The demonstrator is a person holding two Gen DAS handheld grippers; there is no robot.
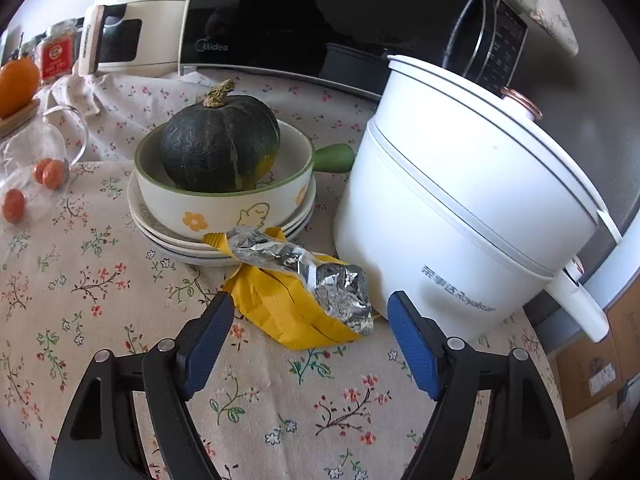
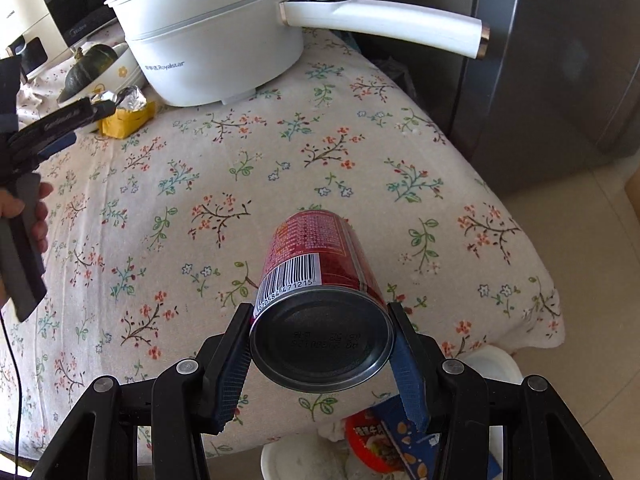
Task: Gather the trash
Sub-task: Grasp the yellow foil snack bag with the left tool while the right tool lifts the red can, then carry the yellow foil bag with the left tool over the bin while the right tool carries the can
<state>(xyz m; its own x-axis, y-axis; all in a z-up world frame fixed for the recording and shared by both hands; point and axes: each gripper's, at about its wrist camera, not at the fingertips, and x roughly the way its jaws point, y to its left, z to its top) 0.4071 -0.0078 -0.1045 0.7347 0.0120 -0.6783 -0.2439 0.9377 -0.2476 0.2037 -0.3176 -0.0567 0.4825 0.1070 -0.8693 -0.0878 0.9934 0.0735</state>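
right tongs clamp a red can; only the left view shows left tongs parted before a yellow wrapper.

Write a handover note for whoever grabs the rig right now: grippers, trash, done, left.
Left hand-held gripper: open, astride the yellow wrapper with crumpled foil on the tablecloth, not gripping yet.
Right hand-held gripper: shut on the red can, held over the table edge above the white bin.
Done: some packaging already in the bin.
Left: drop the can, grab wrapper and foil, bin them.
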